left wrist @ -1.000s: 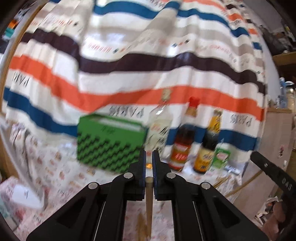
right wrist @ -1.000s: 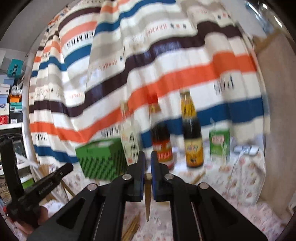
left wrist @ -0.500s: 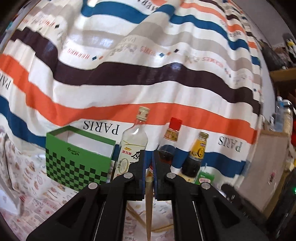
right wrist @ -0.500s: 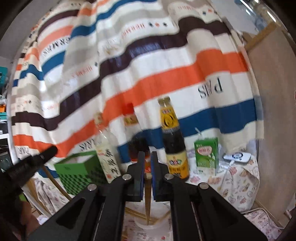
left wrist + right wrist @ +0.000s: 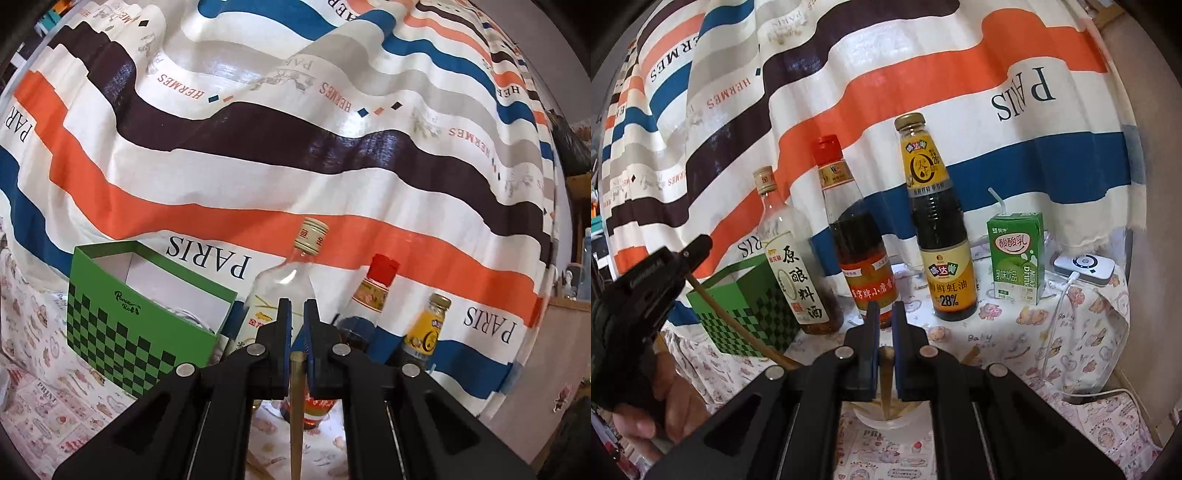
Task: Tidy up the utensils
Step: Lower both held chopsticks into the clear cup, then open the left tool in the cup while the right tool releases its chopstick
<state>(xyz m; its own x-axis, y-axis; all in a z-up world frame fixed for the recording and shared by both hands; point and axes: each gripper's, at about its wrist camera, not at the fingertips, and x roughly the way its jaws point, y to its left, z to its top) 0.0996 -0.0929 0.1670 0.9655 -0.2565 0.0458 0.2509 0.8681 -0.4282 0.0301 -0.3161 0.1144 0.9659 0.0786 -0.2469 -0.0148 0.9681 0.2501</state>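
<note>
Both grippers now nearer the bottles. Left gripper (image 5: 297, 325): clenched on a chopstick (image 5: 295, 413) hanging below its jaws. Right gripper (image 5: 885, 325): clenched on a second chopstick (image 5: 885, 384), cup (image 5: 882, 419) directly beneath.

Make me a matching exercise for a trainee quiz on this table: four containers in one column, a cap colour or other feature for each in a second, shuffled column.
Things:
1. cooking wine bottle
2. middle oil bottle
3. oyster sauce bottle
4. milk drink carton

Features:
A. red cap
B. straw sticking out of the top
C. cream and gold cap
D. gold cap, yellow neck label

Pairs: 1-C, 2-A, 3-D, 4-B
</note>
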